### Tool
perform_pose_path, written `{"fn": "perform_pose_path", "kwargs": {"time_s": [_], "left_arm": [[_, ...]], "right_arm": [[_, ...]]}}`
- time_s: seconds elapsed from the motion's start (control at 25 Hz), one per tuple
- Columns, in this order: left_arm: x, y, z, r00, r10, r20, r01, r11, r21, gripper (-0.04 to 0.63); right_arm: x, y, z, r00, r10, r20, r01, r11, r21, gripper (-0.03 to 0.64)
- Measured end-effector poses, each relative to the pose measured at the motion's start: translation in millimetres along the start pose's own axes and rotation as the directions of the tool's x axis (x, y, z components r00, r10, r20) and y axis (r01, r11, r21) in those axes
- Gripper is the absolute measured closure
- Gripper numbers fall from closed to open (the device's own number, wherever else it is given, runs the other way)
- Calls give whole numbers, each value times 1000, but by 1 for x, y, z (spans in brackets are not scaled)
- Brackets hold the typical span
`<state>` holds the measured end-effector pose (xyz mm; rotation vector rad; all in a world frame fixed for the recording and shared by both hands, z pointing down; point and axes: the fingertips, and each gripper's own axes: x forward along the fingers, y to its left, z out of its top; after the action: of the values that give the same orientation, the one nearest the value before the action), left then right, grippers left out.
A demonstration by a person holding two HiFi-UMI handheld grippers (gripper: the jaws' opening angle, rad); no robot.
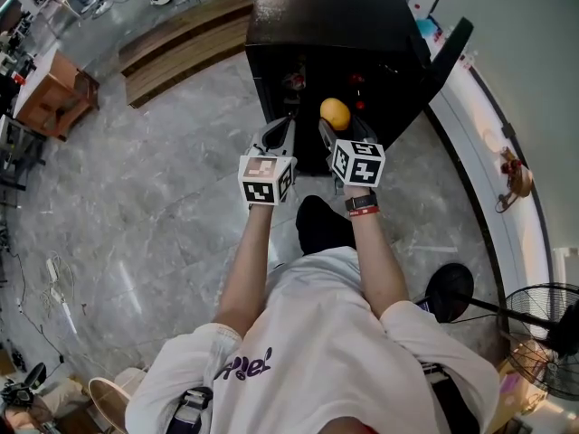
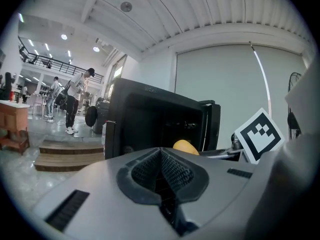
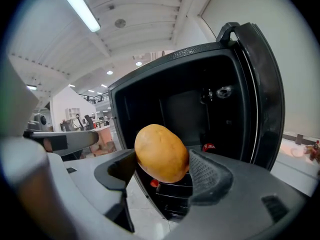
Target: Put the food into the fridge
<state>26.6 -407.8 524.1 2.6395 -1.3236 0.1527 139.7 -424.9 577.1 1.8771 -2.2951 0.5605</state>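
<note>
Though right gripper (image 3: 162, 171) fingers clamp its middle, food (image 3: 161, 151) looks firm, smooth, round, likely slippery; left gripper (image 2: 161, 171) fingers together.

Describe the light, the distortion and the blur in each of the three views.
Head view: even, soft light, but the fridge interior is nearly black; only the yellow food stands out. Left gripper view: strong fisheye, black corners, curved ceiling lines; the left gripper blocks the lower half. Right gripper view: a ceiling lamp glares at upper left; the yellow food is sharp, the left edge blurred.
</note>
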Motion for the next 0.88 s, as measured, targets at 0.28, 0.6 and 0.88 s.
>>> {"fn": "perform_pose_path", "kwargs": {"time_s": [0.28, 0.6, 0.88], "left_arm": [[19, 12, -11, 1000, 6, 3, -6, 1000, -14, 578], [32, 19, -21, 1000, -2, 2, 2, 1000, -15, 578], [41, 26, -25, 1000, 5, 0, -5, 1000, -13, 578]], "right_arm": [[28, -10, -16, 999, -3, -32, 3, 1000, -21, 269], [59, -25, -28, 998, -14, -55, 13, 1000, -29, 268], [86, -35, -35, 997, -19, -78, 16, 999, -45, 268]]}}
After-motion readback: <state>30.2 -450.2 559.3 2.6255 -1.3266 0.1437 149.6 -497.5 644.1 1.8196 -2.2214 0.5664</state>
